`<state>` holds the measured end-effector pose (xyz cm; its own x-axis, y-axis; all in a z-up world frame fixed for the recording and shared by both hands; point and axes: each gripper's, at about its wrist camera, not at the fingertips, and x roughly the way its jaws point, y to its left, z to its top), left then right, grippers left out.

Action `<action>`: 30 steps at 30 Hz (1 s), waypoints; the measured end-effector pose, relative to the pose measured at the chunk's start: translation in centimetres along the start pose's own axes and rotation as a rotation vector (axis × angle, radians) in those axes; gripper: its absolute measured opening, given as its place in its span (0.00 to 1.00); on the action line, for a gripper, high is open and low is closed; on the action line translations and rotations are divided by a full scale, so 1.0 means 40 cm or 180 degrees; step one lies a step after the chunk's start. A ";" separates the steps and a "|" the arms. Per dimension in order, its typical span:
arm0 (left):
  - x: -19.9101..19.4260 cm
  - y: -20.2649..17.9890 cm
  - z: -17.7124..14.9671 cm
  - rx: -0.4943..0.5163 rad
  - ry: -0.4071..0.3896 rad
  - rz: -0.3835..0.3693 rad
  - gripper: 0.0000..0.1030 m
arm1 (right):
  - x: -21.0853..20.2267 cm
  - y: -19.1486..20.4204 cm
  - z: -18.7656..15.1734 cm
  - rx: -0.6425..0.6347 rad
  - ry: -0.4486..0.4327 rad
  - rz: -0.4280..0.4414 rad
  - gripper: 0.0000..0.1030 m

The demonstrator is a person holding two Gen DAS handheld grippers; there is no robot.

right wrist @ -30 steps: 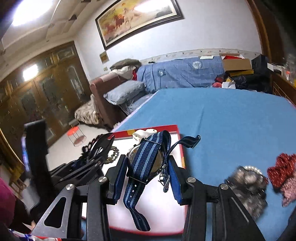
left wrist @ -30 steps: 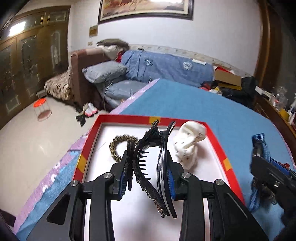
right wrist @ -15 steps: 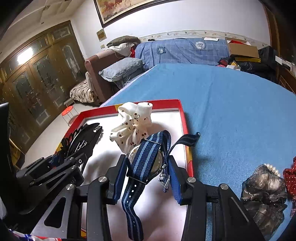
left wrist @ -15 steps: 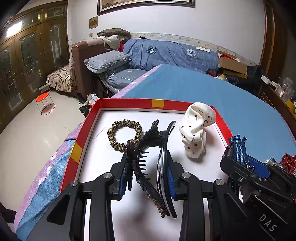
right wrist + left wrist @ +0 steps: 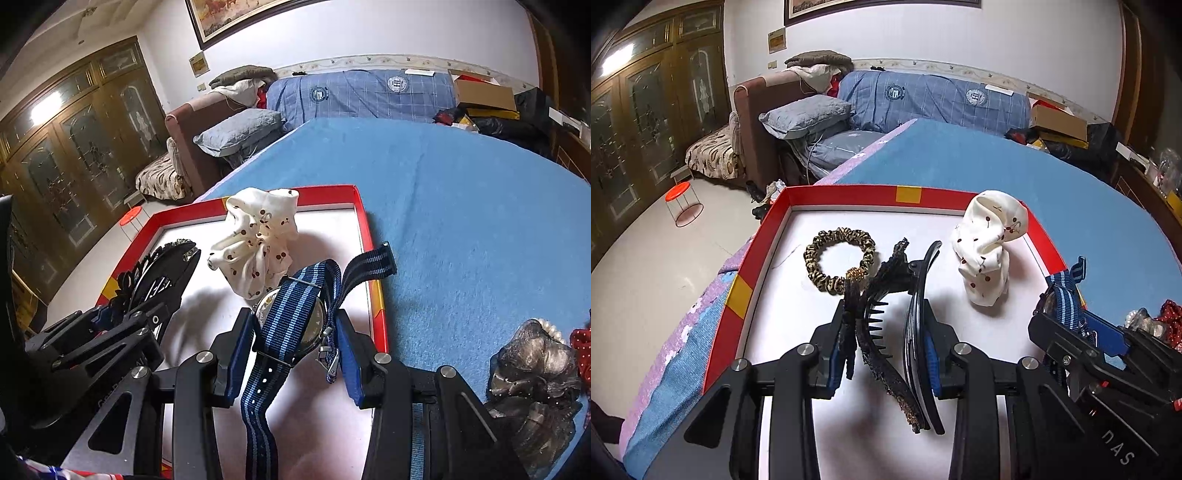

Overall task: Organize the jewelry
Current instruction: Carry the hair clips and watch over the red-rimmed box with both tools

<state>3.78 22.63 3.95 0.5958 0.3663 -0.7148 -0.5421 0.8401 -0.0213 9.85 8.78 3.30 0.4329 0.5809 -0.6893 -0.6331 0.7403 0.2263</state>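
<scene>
Through the left wrist camera, your left tongs are clamped on the black hair claw, which now hangs low over the white floor of the red tray. A second ago the tray sat further ahead; both hands have since come in over it. The leopard scrunchie and white cherry scrunchie already lie inside, with room in front of them.

Through the right wrist camera, your right tongs are clamped on the striped watch, its strap dangling over the tray's right side, just beside the white scrunchie. A grey scrunchie and a red one wait on the blue bed. Both pieces look ready to set down.
</scene>
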 end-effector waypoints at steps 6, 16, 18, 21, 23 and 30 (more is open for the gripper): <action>0.001 -0.002 -0.003 0.0006 0.0012 -0.0001 0.32 | 0.003 0.003 0.004 -0.0016 -0.0001 -0.0005 0.47; 0.004 -0.003 -0.005 0.0014 0.0010 0.0021 0.32 | 0.006 0.004 -0.006 -0.0010 0.0024 -0.0014 0.47; 0.005 -0.004 -0.007 0.0013 0.0014 0.0017 0.32 | 0.007 0.004 -0.006 -0.0007 0.0030 -0.0014 0.47; 0.005 -0.004 -0.006 0.0018 0.0014 0.0022 0.32 | 0.011 -0.002 -0.006 0.0001 0.0043 -0.0022 0.47; 0.006 -0.003 -0.007 0.0016 0.0015 0.0023 0.32 | 0.014 -0.006 -0.005 0.0004 0.0055 -0.0020 0.47; 0.004 -0.004 -0.005 0.0013 0.0018 0.0020 0.32 | 0.015 -0.007 -0.009 0.0011 0.0064 -0.0019 0.48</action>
<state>3.84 22.47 3.70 0.5890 0.3693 -0.7188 -0.5432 0.8395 -0.0139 10.06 8.80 2.56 0.4237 0.5695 -0.7044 -0.6282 0.7449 0.2244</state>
